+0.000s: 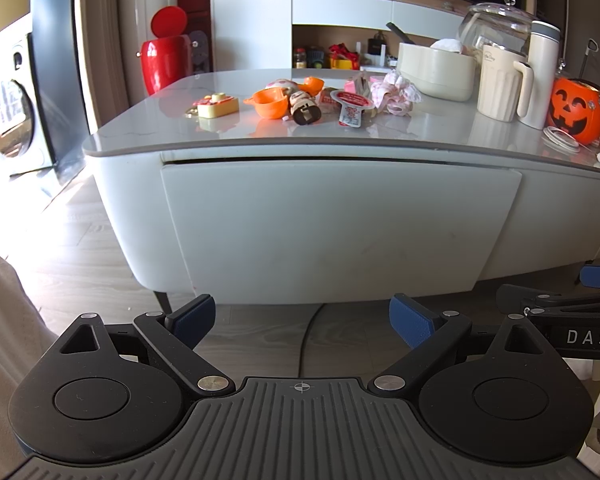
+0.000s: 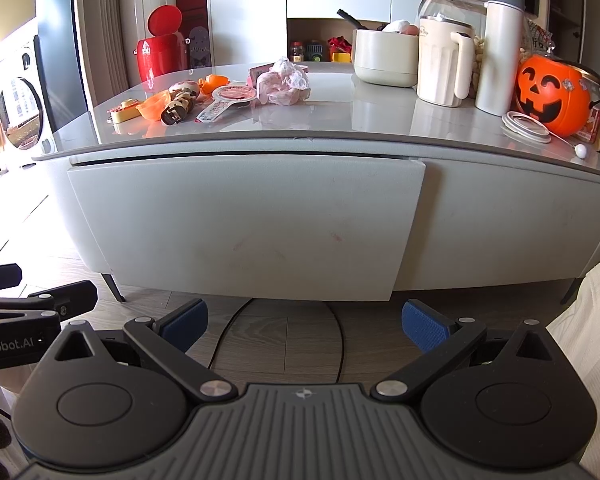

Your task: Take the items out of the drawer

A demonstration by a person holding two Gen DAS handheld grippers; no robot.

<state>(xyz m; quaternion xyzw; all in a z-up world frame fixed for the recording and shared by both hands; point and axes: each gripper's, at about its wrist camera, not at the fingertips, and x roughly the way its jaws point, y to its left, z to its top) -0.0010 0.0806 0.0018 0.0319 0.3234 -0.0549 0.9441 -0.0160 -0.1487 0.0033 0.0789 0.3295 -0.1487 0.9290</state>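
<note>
1. In front of the table (image 1: 140,136), low and well back from it, both tongs hang over the wooden floor: the left tongs (image 1: 302,320) and the right tongs (image 2: 304,322) each stand with blue pads spread wide apart, holding nothing.
2. The drawer (image 1: 340,224) is the pale panel set into the table's front, just under the top's edge. It appears nearly shut; a thin dark gap runs along its upper edge, and nothing inside can be seen.
3. On the table top, above the drawer, lie small things: an orange cup (image 1: 270,105), a yellow toy (image 1: 216,105), a sealed packet (image 1: 351,107) and a pink cloth (image 1: 396,94). Whether any came from the drawer I cannot tell.
4. Further right on the table stand a cream jug (image 1: 502,84), a white flask (image 1: 542,76) and a pumpkin bucket (image 1: 576,110).
5. No handle or knob shows on the drawer front. My judgement: the front is stiff, smooth and likely slippery, so pinching its face would fail; the best hold looks to be the top lip at the dark gap, or the lower edge.
6. The drawer probably slides with some weight and needs a straight, level pull. The items within are unknown, so their handling cannot be judged yet.
7. The task seems at its start: the drawer still needs opening.
</note>
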